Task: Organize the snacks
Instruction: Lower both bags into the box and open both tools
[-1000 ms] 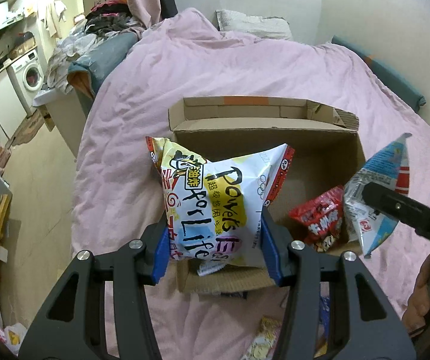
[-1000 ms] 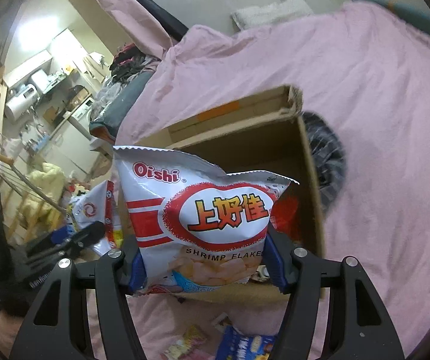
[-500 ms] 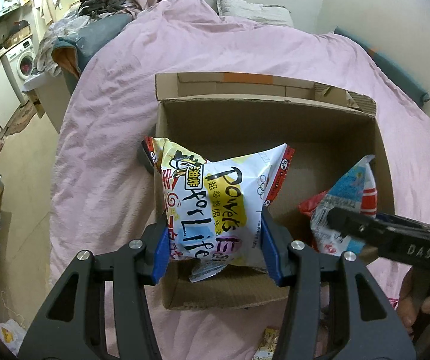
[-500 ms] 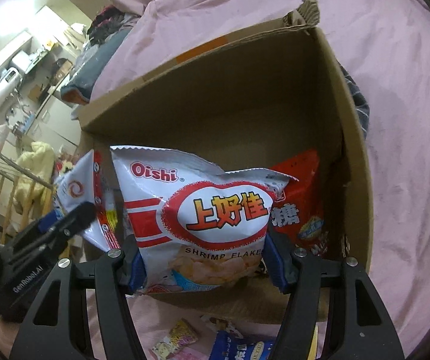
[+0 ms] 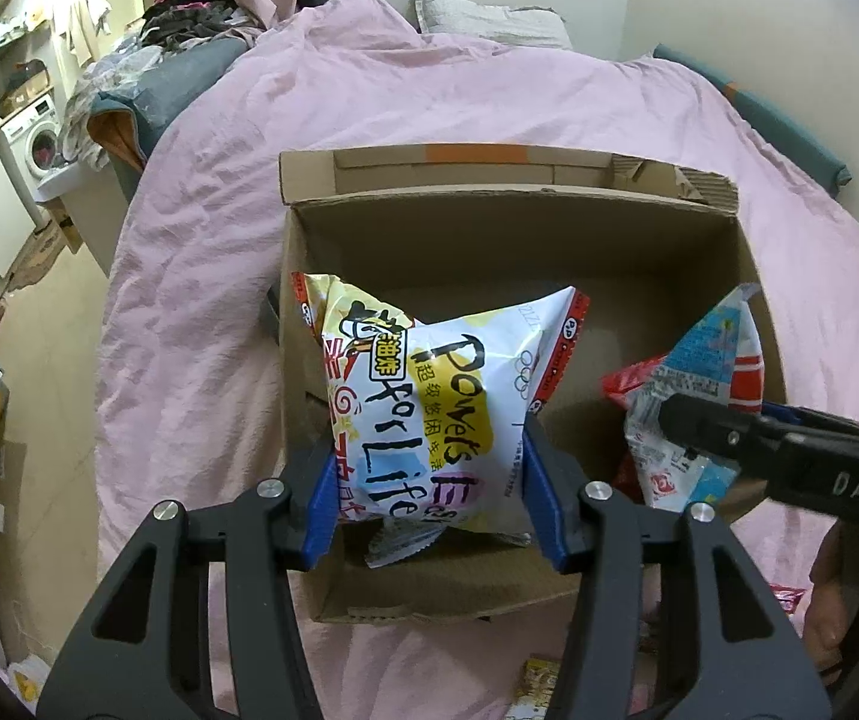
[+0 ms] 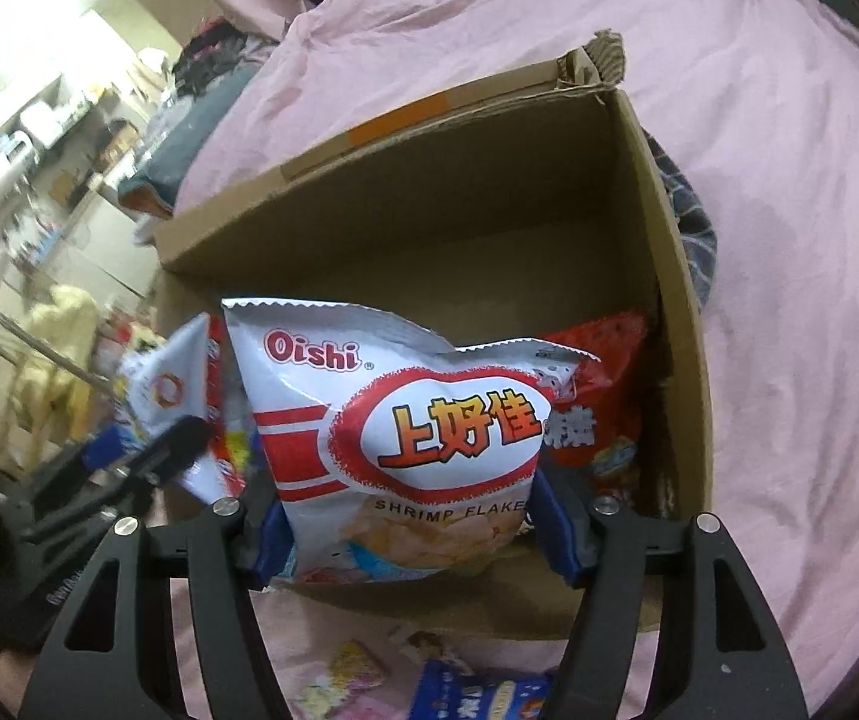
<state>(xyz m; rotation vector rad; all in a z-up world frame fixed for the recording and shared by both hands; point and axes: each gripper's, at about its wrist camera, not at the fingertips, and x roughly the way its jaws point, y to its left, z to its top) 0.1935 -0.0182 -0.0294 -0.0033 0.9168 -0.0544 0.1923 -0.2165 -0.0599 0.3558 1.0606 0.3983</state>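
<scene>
My left gripper (image 5: 429,480) is shut on a white and yellow snack bag (image 5: 429,396), held upright in the near left part of an open cardboard box (image 5: 507,204) on a pink bed. My right gripper (image 6: 411,516) holds a white and red Oishi shrimp flakes bag (image 6: 405,420) low inside the same box (image 6: 429,210). Its jaws are opening, with the bag still between the pads and touching them. A red snack bag (image 6: 603,372) lies in the box behind the Oishi bag. Each gripper also shows at the edge of the other's view.
The pink duvet (image 5: 429,96) covers the bed around the box. Several loose snack packets lie in front of the box, among them a blue one (image 6: 483,690). A dark patterned cloth (image 6: 693,228) lies right of the box. The floor and laundry area (image 5: 27,138) are to the left.
Both grippers have sunk toward the box with their bags. The bags now hang inside it, and the box fills more of both views. The Oishi bag sits lower, in front of the red bag.
</scene>
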